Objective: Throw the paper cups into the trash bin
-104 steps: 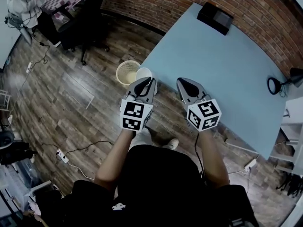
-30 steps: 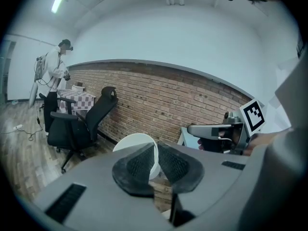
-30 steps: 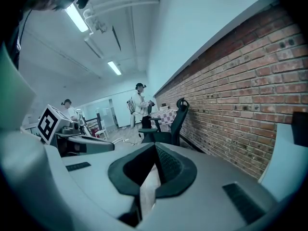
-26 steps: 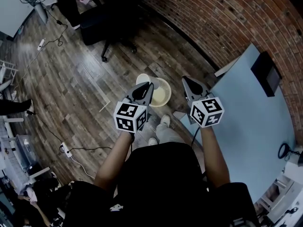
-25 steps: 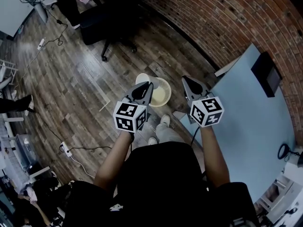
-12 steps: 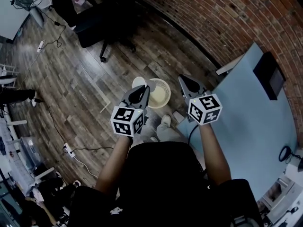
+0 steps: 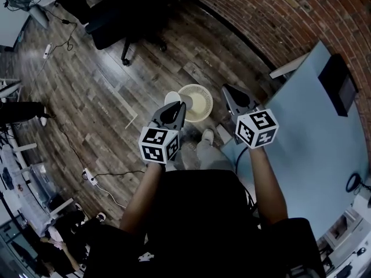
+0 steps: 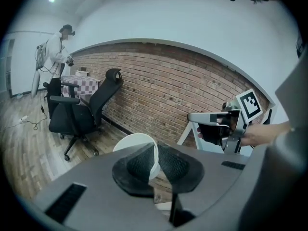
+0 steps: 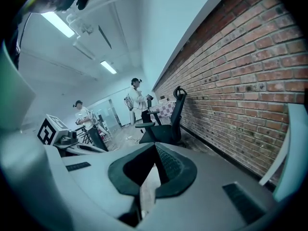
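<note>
A white paper cup (image 7: 171, 98) hangs over the wooden floor, just left of the cream wire trash bin (image 7: 197, 103). My left gripper (image 7: 178, 105) is shut on the cup's rim. In the left gripper view the cup (image 8: 132, 143) has its wall pinched between the two pads, at my left gripper (image 8: 155, 150). My right gripper (image 7: 226, 90) hovers at the bin's right side, above the floor, its jaws shut on nothing. The right gripper view shows my right gripper (image 9: 155, 149) with its pads met and only the room beyond.
A light blue table (image 7: 313, 114) with a black box (image 7: 339, 77) runs along the right, against the brick wall (image 7: 261, 10). A black office chair (image 7: 124, 16) stands further off. Cables and a power strip (image 7: 87, 175) lie on the floor. Two people (image 9: 137, 100) stand far away.
Both grippers have sunk lower toward the bin, the left one carrying the cup along. The cup stays by the bin's left rim.
</note>
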`<state>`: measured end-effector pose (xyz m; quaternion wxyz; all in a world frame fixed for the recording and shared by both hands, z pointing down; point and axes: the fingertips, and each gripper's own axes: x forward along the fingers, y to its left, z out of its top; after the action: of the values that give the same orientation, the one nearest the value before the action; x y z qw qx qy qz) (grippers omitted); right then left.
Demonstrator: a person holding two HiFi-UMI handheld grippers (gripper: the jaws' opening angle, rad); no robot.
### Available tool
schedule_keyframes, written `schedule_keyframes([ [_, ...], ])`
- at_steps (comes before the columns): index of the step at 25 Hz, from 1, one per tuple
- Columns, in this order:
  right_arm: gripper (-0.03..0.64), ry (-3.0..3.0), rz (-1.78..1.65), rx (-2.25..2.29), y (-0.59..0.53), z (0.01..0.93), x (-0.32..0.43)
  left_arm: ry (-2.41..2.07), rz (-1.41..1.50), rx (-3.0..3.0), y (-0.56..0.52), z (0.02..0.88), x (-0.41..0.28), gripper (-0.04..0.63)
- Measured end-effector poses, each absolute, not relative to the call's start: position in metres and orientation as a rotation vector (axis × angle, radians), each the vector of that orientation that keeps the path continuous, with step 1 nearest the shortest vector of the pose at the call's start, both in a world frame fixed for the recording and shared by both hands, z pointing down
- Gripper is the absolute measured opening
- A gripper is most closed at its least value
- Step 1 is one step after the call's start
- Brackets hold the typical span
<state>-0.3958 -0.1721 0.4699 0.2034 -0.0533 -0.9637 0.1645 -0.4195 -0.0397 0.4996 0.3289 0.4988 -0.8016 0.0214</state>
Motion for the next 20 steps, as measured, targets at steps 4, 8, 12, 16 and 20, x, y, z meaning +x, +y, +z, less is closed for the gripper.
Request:
schedule_keyframes([
  [4, 0.003, -2.669, 0.467, -0.096, -0.172, 0.479, -0.398, -2.031, 0.066, 1.345, -0.04, 0.516, -0.423, 0.032],
  [8, 0.003, -2.656, 0.483, -0.007, -0.17, 0.488, -0.401, -1.953, 0.083, 1.405, -0.041, 0.529, -0.43, 0.032],
  [12, 0.003, -2.641, 0.513, 0.09, -0.166, 0.497, -0.405, -1.869, 0.124, 1.475, -0.04, 0.542, -0.438, 0.032],
  [16, 0.003, -2.642, 0.575, 0.206, -0.166, 0.505, -0.415, -1.787, 0.173, 1.544, -0.039, 0.556, -0.448, 0.032],
  [20, 0.003, -2.609, 0.588, 0.33, -0.163, 0.529, -0.419, -1.684, 0.237, 1.62, -0.037, 0.576, -0.455, 0.032],
])
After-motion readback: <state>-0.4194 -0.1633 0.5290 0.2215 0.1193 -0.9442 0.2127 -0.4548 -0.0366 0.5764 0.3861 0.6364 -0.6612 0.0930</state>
